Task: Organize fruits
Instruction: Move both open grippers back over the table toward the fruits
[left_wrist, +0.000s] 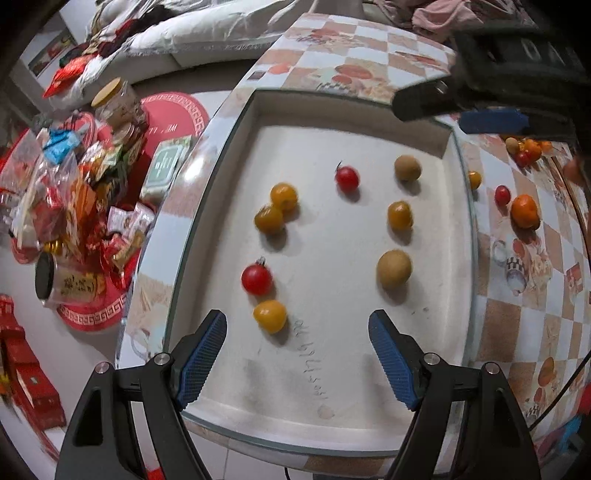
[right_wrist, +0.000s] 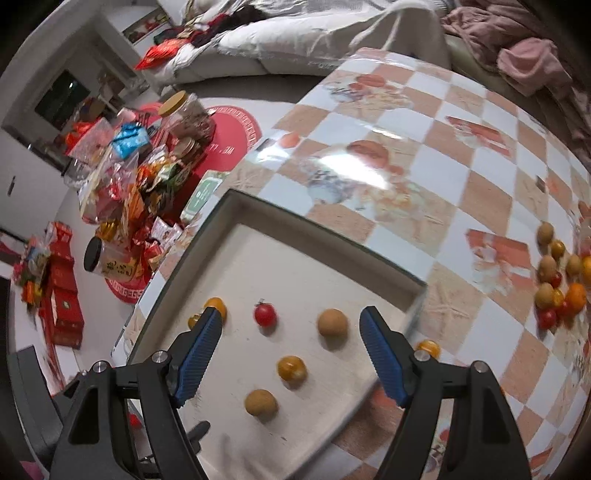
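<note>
A shallow white tray (left_wrist: 332, 376) lies on the checkered table and holds several small fruits: red cherry tomatoes (left_wrist: 257, 279), yellow-orange tomatoes (left_wrist: 270, 315) and brown round fruits (left_wrist: 393, 268). My left gripper (left_wrist: 297, 360) is open and empty over the tray's near edge. My right gripper (right_wrist: 291, 356) is open and empty above the tray (right_wrist: 258, 266), over a yellow tomato (right_wrist: 291, 368) and a brown fruit (right_wrist: 332, 322). It shows at the upper right of the left wrist view (left_wrist: 461, 107). More fruit lies loose on the table (right_wrist: 559, 280).
A tangerine (left_wrist: 524, 211), a red tomato (left_wrist: 502, 195) and a yellow one (left_wrist: 474, 179) lie right of the tray. Left of the table, snack bags and jars (left_wrist: 74, 206) crowd a red mat on the floor. A sofa with clothes is behind.
</note>
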